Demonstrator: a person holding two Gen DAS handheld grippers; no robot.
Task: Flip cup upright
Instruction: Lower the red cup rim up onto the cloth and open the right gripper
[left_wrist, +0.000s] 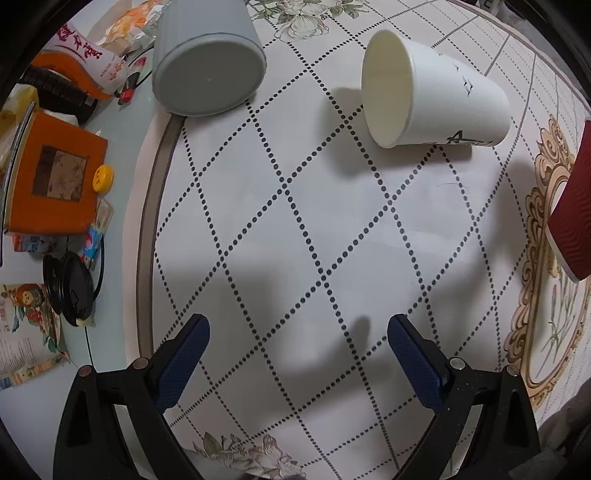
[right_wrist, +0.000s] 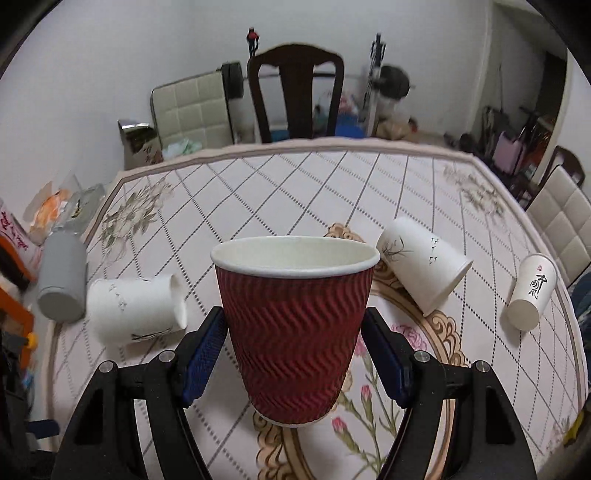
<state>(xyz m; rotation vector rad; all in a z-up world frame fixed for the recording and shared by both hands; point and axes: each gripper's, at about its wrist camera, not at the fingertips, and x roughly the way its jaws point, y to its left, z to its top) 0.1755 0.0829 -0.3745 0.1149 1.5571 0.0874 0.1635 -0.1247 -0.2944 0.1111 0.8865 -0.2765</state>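
A red ribbed paper cup (right_wrist: 295, 332) stands upright between the blue pads of my right gripper (right_wrist: 293, 354), which is shut on its sides; its base looks just above the tablecloth. The red cup shows at the right edge of the left wrist view (left_wrist: 574, 206). A white paper cup (left_wrist: 436, 92) lies on its side ahead of my left gripper (left_wrist: 297, 354), mouth toward the left; it also shows in the right wrist view (right_wrist: 136, 310). My left gripper is open and empty, well short of it.
A grey cup (left_wrist: 207, 62) lies on its side at the cloth's left edge. Two more white cups (right_wrist: 424, 266) (right_wrist: 532, 291) lie on their sides to the right. Boxes, packets and a black lid (left_wrist: 70, 291) crowd the left of the table. A chair (right_wrist: 295, 96) stands beyond the far edge.
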